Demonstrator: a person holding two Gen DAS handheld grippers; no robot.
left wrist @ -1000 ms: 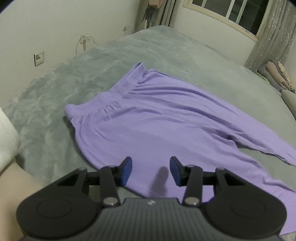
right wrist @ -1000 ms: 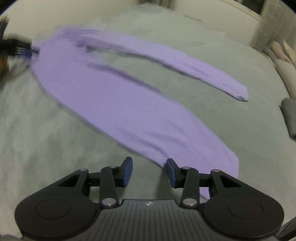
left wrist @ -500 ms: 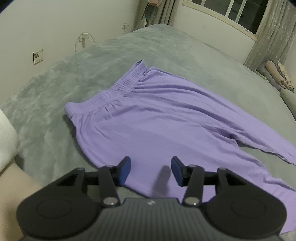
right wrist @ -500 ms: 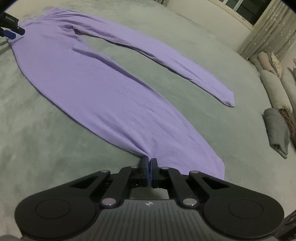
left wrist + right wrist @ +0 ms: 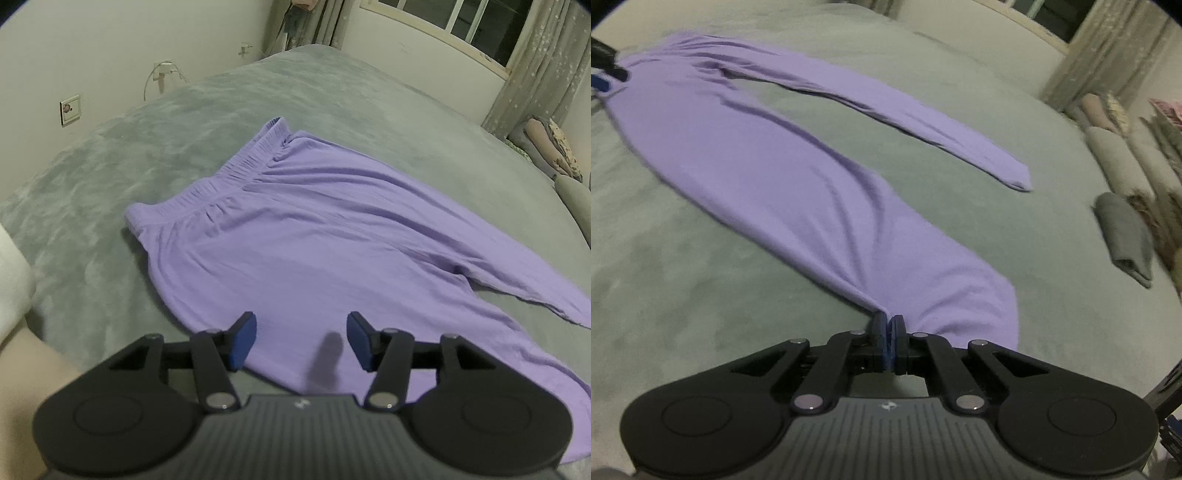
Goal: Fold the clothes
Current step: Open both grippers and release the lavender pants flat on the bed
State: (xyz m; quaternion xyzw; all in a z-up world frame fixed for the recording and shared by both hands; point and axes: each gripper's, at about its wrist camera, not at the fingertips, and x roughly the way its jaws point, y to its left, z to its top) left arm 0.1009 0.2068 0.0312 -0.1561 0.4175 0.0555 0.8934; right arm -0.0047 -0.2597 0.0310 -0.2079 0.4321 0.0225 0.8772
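Purple pants [image 5: 783, 177] lie flat on the grey bedspread [image 5: 683, 295], long axis running from waistband [image 5: 236, 173] far-left to cuffs near-right. My R gripper [image 5: 888, 326] is pinched tight on the near leg's hem, cloth bunched at the tips. My L gripper [image 5: 301, 341] hangs over the near hip edge, jaws opening, cloth under them, not gripped. R hand is nearest the cuff; judged next: carry hem toward waistband.

The purple trousers [image 5: 768, 162] lay spread flat on the grey bed, legs apart, the near hem bunched and slightly lifted.
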